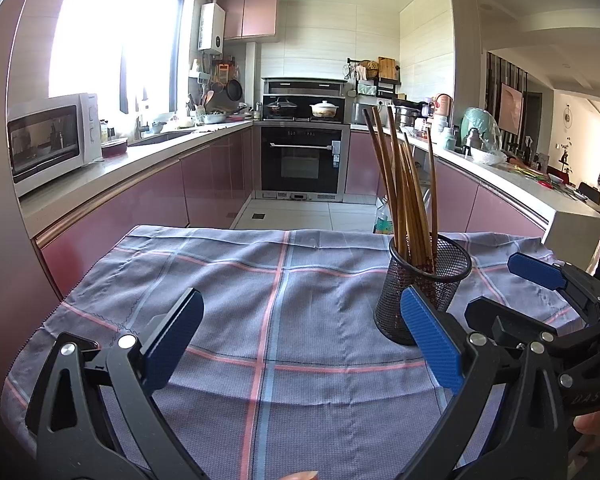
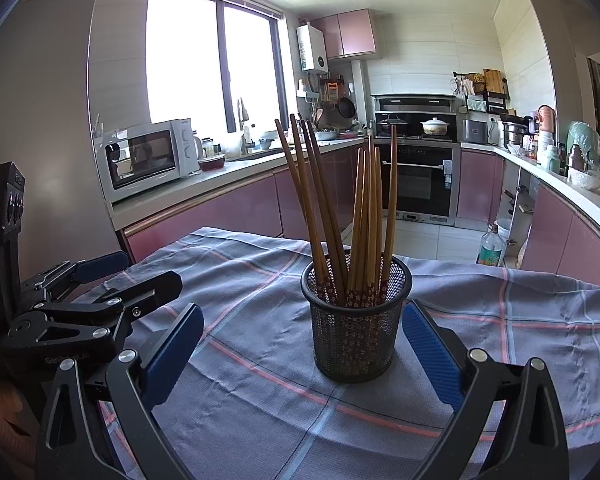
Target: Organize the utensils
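A black mesh holder (image 2: 356, 320) stands upright on the checked cloth (image 2: 260, 392) with several wooden chopsticks (image 2: 364, 216) in it, handles down. My right gripper (image 2: 300, 340) is open and empty, its blue pads on either side of the holder without touching it. My left gripper (image 1: 304, 336) is open and empty over the cloth (image 1: 268, 320). In the left wrist view the holder (image 1: 424, 284) and chopsticks (image 1: 404, 192) stand just beyond my left gripper's right pad (image 1: 430, 340), and the right gripper (image 1: 476, 286) shows at the right edge.
The table ends just beyond the holder, with kitchen floor (image 1: 300, 212) behind. A microwave (image 1: 52, 136) stands on the left counter and an oven (image 1: 304, 156) at the back. A plastic bottle (image 2: 491, 246) stands on the floor at the right.
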`<state>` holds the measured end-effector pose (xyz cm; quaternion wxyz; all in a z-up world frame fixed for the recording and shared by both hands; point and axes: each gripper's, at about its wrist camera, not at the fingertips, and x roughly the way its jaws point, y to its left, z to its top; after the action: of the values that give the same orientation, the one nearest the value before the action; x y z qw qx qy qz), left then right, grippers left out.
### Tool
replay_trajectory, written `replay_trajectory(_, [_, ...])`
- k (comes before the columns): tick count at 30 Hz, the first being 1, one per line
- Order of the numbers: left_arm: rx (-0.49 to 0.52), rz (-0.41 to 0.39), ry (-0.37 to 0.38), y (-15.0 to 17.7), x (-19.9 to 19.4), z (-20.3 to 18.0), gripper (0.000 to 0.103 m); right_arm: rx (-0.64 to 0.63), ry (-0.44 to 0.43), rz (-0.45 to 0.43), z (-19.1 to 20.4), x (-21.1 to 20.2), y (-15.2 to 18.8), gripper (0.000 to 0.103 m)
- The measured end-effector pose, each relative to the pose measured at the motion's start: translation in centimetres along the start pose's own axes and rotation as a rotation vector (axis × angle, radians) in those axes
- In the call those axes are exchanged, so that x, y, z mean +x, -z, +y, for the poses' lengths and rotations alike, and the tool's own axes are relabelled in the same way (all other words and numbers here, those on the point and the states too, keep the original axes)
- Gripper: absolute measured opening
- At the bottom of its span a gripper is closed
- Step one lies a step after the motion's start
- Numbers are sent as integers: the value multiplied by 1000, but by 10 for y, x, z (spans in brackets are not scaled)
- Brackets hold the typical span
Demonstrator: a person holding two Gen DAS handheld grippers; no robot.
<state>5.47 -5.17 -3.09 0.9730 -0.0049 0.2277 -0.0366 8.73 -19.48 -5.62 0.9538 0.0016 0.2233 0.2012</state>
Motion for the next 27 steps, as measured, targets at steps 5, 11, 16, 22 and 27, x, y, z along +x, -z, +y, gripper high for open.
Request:
replay_trajectory(5, [1, 1, 0, 0, 0, 0, 97, -3, -1, 0, 1, 0, 0, 96])
replay_trajectory(11, [0, 1, 0, 0, 0, 0, 97, -2, -1, 2, 1, 0, 0, 96])
replay_trajectory(16, [0, 1, 0, 0, 0, 0, 97, 0, -1, 1, 1, 1, 1, 96])
replay_trajectory(22, [0, 3, -1, 0, 0, -1, 97, 1, 2, 2, 1, 2, 1, 96])
replay_trajectory(27, [-1, 5, -1, 0, 1, -1, 97, 7, 3, 3, 0, 1, 3, 96])
